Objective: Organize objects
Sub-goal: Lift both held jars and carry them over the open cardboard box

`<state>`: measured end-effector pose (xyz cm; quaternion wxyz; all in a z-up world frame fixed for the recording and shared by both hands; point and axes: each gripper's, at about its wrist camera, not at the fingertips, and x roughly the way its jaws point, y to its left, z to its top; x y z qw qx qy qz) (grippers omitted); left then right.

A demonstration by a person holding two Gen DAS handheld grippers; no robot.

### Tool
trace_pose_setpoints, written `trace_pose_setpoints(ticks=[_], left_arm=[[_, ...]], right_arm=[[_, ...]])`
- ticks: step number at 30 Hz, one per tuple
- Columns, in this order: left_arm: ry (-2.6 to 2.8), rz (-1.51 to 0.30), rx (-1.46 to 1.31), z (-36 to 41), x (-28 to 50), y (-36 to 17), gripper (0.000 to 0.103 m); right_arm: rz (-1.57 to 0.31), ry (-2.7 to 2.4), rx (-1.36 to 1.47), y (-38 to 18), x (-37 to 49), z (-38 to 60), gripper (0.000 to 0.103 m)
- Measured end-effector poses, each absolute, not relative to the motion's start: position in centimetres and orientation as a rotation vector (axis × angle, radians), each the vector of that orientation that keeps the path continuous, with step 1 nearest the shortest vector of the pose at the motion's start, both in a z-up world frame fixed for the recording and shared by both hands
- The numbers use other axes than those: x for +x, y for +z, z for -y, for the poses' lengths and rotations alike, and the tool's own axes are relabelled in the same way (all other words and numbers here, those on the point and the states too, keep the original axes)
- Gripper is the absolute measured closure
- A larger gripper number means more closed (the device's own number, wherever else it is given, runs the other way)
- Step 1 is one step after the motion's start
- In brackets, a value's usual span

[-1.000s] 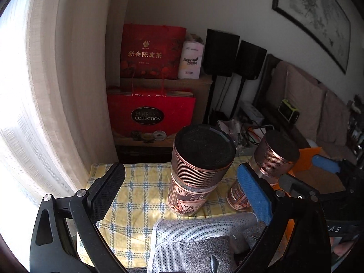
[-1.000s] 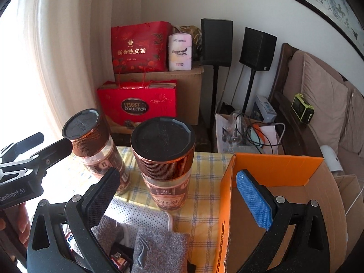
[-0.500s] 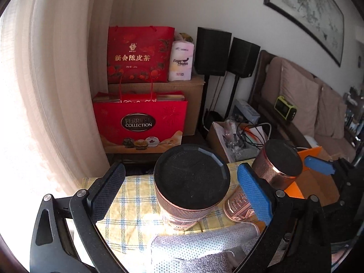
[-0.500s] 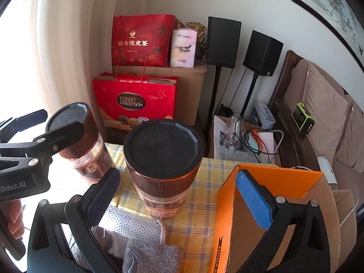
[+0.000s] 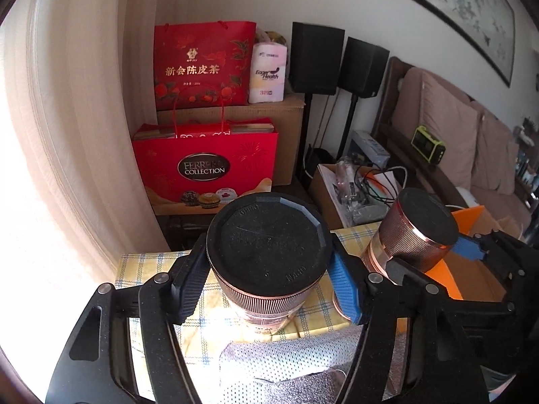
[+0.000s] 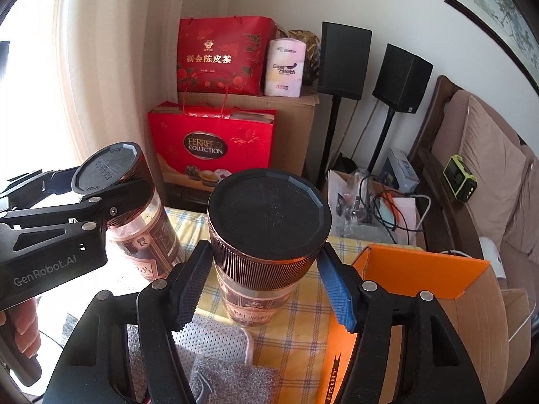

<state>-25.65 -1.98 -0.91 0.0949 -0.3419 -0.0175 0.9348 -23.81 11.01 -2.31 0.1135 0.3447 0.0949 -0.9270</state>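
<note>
Jars: two upright on your checked surface point(image 6: 303, 330) | left gripper point(image 5: 266, 289) closing round left jar point(image 5: 266, 256) lid | right gripper point(image 6: 259, 282) closing round right jar point(image 6: 267, 232) lid | likely rigid, smooth; ribbed lids grip best

Two jars, one between each gripper's fingers, have matte black lids point(image 5: 267, 247) point(image 6: 267, 213) above ribbed copper-coloured collars and clear bodies with brown labels. The left gripper point(image 5: 269, 289) and the right gripper point(image 6: 261, 286) are each black, with one black pad and one bright blue pad. Under them lies a yellow tablecloth point(image 6: 299, 333) checked in white and blue. Nearest the grippers sits a grey-and-white perforated cloth point(image 5: 286, 360). Right of the right gripper stands an orange box point(image 6: 414, 272). Beyond are red gift bags point(image 5: 205, 168) with gold lettering.
</note>
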Motion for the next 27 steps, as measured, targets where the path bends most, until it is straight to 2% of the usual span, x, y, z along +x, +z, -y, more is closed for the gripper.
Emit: trace_pose_setpoints(ticks=[6,17,27], left_arm=[[2.783,0.041,-0.939,1.7,-23.9,2.0,0.040],[2.728,-0.030,-0.846,-2.4,-18.5,9.1,0.040],[2.534,-0.044,-0.865,-9.3,-13.8,11.3,0.040]], right_arm=[[-0.241,-2.717,0.961,-0.7,-23.0,-11.5,0.038],[-0.261,-2.757,0.818,7.0,-17.7,-15.3,0.038],[-0.176,-2.784,0.838,10.3,-12.2,-23.7,0.038]])
